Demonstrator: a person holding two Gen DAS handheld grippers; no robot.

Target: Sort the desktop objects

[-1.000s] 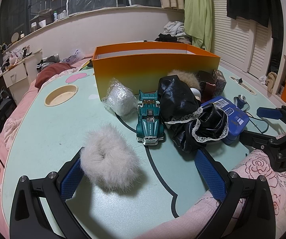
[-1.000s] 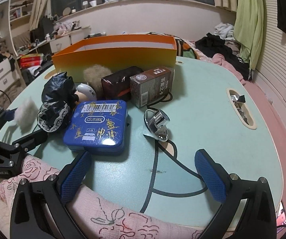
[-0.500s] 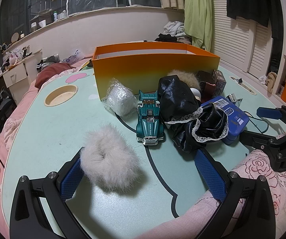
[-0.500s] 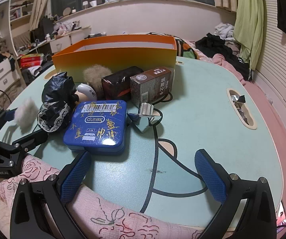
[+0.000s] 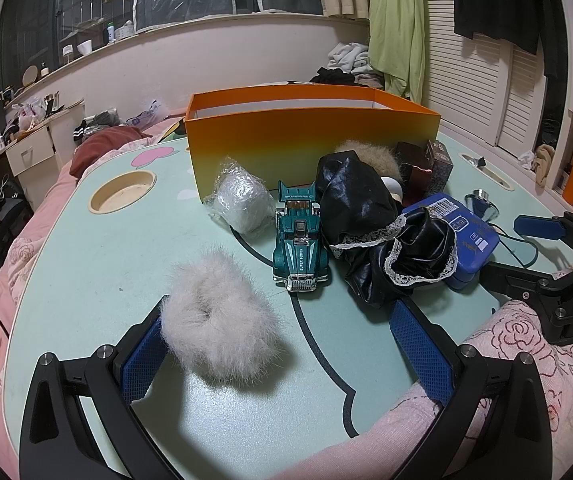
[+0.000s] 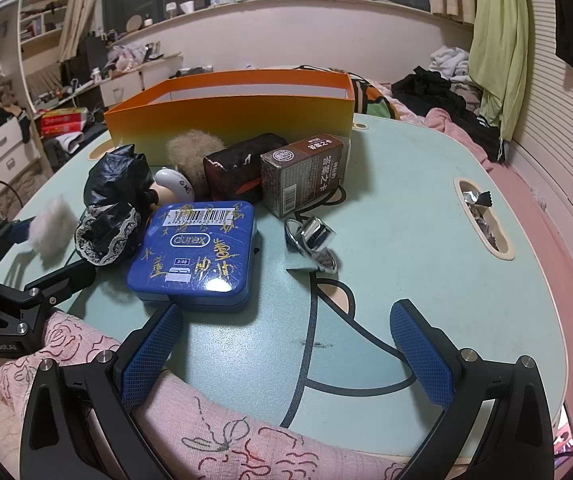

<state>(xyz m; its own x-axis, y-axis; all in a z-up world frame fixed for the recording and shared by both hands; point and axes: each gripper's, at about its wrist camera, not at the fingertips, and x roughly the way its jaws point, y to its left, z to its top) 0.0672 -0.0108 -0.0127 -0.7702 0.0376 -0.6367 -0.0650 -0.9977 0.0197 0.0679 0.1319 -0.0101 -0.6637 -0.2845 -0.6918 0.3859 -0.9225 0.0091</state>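
An orange box (image 5: 310, 140) stands open at the back of the pale green table (image 5: 86, 256). In front of it lie a teal toy car (image 5: 300, 240), a plastic-wrapped white ball (image 5: 242, 200), black lace-trimmed cloth (image 5: 370, 216), a blue tin (image 6: 196, 256), a brown carton (image 6: 302, 174), a dark red packet (image 6: 238, 168) and a shiny metal piece (image 6: 312, 240). My left gripper (image 5: 286, 344) is open, its left pad touching a white furry scrunchie (image 5: 218, 320). My right gripper (image 6: 286, 344) is open and empty, just in front of the blue tin.
A beige fluffy ball (image 6: 192, 152) and a white round object (image 6: 174, 186) sit behind the tin. The table has a round cup recess (image 5: 122, 192) at left and a slot with foil wrappers (image 6: 482, 216) at right. Pink quilted fabric (image 6: 222, 436) lies along the near edge.
The shiny metal piece has shifted and turned on the table beside the blue tin. Both grippers have stayed in place and open.
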